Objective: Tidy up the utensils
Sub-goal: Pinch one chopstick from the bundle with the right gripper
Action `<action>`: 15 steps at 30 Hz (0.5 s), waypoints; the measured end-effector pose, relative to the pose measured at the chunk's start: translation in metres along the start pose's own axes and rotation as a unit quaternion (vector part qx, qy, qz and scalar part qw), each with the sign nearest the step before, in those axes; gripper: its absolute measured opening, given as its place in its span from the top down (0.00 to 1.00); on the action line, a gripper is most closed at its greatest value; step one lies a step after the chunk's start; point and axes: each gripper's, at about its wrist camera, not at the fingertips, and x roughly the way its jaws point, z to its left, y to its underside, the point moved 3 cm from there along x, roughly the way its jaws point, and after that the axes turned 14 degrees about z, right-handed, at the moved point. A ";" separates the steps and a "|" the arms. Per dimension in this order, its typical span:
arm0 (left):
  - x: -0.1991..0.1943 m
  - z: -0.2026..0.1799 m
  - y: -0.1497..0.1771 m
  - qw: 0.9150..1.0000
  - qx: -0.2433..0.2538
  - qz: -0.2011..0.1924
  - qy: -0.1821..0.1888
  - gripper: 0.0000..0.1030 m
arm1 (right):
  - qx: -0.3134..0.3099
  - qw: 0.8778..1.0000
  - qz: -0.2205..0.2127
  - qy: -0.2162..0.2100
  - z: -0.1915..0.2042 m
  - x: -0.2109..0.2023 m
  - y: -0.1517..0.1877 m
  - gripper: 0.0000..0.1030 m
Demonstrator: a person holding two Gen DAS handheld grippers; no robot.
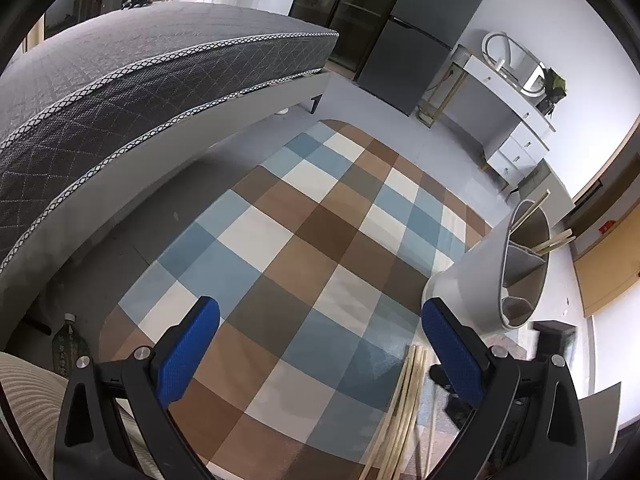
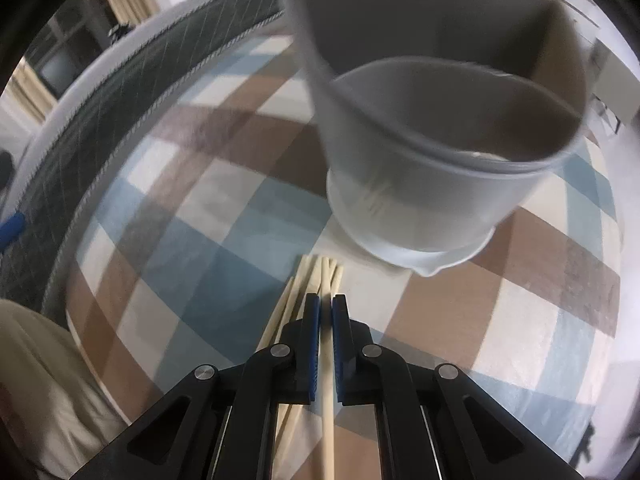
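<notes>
down on the checked worktop (image 2: 540,264), the right gripper (image 2: 326,308) fingers clamp one chopstick (image 2: 327,392) beside the holder (image 2: 400,184); left gripper (image 1: 320,320) fingers stand apart.

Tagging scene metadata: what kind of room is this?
Likely a bedroom or studio flat: a bed with a grey quilted mattress, a dark fridge by the wall, a white dressing table, and a checked tabletop.
</notes>
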 end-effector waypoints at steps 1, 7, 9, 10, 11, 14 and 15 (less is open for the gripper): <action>0.001 0.000 0.000 1.000 0.002 0.001 -0.002 0.04 | 0.004 1.000 -0.008 -0.008 0.000 -0.003 0.002 0.95; 0.012 -0.008 0.007 0.999 0.027 0.019 -0.013 0.04 | 0.040 0.995 -0.066 -0.062 -0.022 -0.035 0.018 0.95; 0.018 -0.012 0.010 0.999 0.038 0.031 -0.014 0.04 | 0.056 0.992 -0.083 -0.082 -0.029 -0.043 0.023 0.95; 0.023 -0.014 0.012 0.998 0.046 0.041 -0.014 0.04 | 0.062 0.990 -0.090 -0.087 -0.032 -0.044 0.024 0.95; 0.026 -0.016 0.014 0.997 0.052 0.050 -0.013 0.04 | 0.073 0.987 -0.102 -0.100 -0.039 -0.049 0.028 0.95; 0.041 -0.024 0.023 0.993 0.075 0.087 -0.008 0.04 | 0.113 0.976 -0.124 -0.140 -0.057 -0.057 0.034 0.95; 0.043 -0.027 0.026 0.992 0.081 0.095 -0.007 0.04 | 0.124 0.972 -0.129 -0.150 -0.060 -0.059 0.036 0.95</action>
